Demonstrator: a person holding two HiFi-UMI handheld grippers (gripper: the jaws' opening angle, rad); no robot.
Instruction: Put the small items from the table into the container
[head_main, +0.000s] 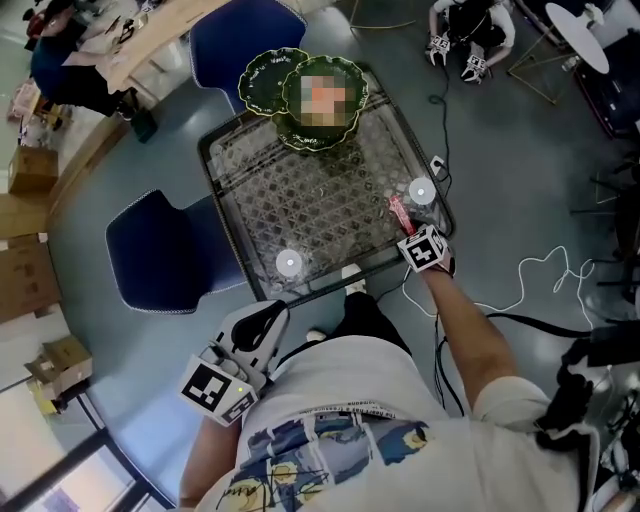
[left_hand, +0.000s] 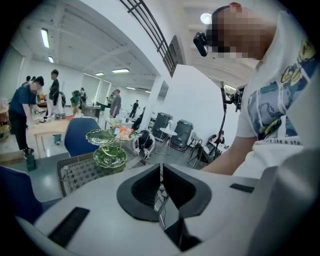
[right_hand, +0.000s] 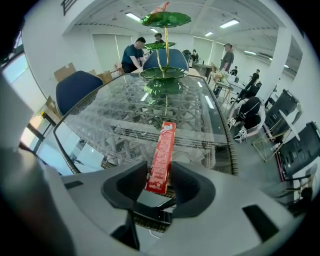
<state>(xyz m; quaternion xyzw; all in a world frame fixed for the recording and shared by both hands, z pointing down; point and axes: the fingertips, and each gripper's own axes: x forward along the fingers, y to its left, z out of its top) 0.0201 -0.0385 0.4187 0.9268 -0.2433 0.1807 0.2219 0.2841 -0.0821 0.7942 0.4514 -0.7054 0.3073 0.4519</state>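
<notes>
A red stick packet (right_hand: 161, 160) lies on the glass table (right_hand: 115, 115) near its right front edge, also seen in the head view as the red packet (head_main: 399, 213). My right gripper (right_hand: 160, 187) points steeply down over it, jaws open on either side of the packet's near end without pressing it; in the head view the right gripper (head_main: 407, 228) sits at the table's (head_main: 300, 190) corner. A green tiered dish stand (head_main: 262, 80) stands at the table's far end, with small wrapped items on its upper dishes (right_hand: 165, 20). My left gripper (left_hand: 161, 172) is shut and empty, held low beside the person's body (head_main: 268, 315).
Two blue chairs (head_main: 160, 250) (head_main: 235, 35) stand left of and behind the table. Cables (head_main: 540, 270) trail over the floor at right, near black equipment (head_main: 600, 370). Cardboard boxes (head_main: 30, 170) sit at far left. People stand at a wooden table (left_hand: 30, 115) in the background.
</notes>
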